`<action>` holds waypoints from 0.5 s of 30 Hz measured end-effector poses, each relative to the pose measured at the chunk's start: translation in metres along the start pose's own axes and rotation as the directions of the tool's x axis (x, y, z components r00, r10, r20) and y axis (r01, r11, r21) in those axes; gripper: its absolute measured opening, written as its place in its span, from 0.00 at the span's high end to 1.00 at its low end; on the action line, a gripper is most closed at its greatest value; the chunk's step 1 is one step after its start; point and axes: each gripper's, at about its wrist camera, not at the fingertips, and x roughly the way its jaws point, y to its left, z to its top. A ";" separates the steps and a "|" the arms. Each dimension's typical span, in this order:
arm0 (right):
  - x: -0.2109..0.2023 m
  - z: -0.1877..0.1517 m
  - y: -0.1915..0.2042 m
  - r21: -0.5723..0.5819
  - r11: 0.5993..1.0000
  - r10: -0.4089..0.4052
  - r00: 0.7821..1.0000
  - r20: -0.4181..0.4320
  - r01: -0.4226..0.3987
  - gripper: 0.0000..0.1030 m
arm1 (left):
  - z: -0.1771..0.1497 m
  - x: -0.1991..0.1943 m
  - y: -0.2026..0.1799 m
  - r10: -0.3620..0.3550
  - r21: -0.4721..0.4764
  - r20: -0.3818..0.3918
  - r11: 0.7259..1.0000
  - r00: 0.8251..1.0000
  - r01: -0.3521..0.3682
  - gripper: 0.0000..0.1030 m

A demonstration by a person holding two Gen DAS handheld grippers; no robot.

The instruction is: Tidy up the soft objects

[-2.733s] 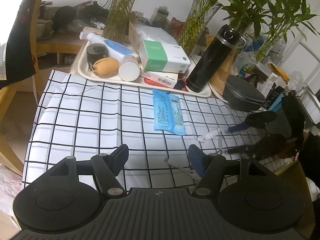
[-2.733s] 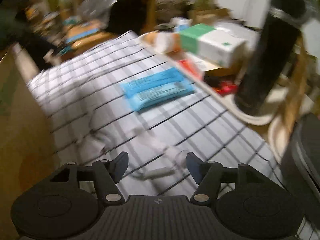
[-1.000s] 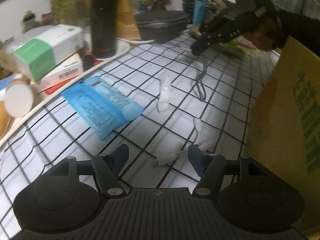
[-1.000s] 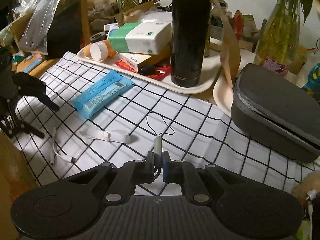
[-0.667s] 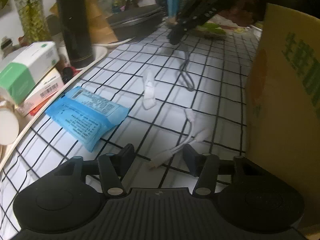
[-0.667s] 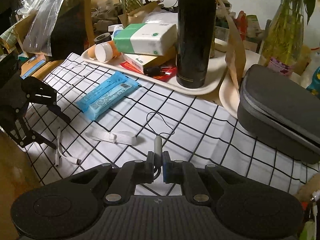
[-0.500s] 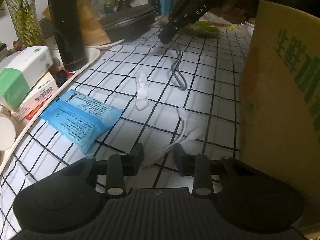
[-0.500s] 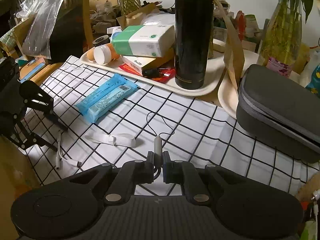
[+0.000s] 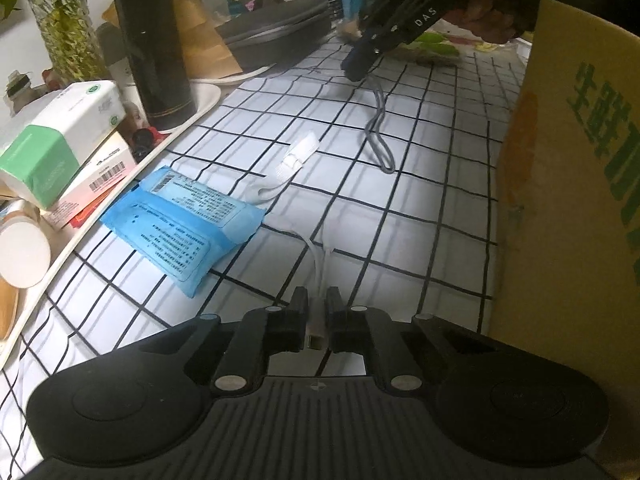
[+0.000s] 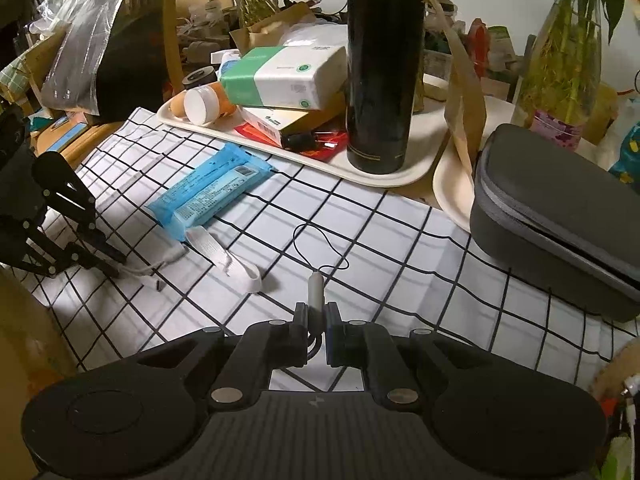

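now the left gripper (image 9: 317, 306) has just closed its fingers (image 9: 299, 300) on the thin white cable (image 9: 320, 264), which runs straight ahead; the right gripper (image 10: 317, 314) fingers pinch a grey cord (image 10: 316, 286) pointing forward.

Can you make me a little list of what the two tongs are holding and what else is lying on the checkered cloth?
left tongs: just closed on the plug end of a white cable
right tongs: shut on a thin grey cord with a black loop
cloth: white with black squares
lying loose: blue packet, white strap
tray: holds a black flask and a tissue pack
beside the tray: grey zip case
near edge: cardboard box
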 end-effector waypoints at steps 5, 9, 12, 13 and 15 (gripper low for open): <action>-0.001 -0.001 0.000 0.001 1.000 -0.013 1.000 -0.003 0.013 0.90 | -0.001 -0.009 0.011 0.042 -0.070 0.027 0.997 0.999 -0.040 0.91; -0.003 -0.001 0.001 -0.002 1.000 -0.023 1.000 -0.001 0.023 0.90 | 0.006 -0.022 0.018 0.066 -0.133 0.080 0.990 0.995 -0.055 0.91; -0.007 -0.001 0.002 -0.003 1.000 -0.031 1.000 0.003 0.031 0.90 | 0.011 -0.030 0.022 0.085 -0.167 0.101 0.984 0.991 -0.067 0.91; -0.009 -0.001 0.003 -0.005 0.999 -0.041 0.999 0.009 0.041 0.90 | 0.013 -0.032 0.023 0.091 -0.178 0.107 0.982 0.990 -0.071 0.91; -0.015 -0.001 0.003 0.000 0.999 -0.050 0.999 0.019 0.050 0.90 | 0.016 -0.038 0.023 0.105 -0.189 0.120 0.979 0.987 -0.081 0.91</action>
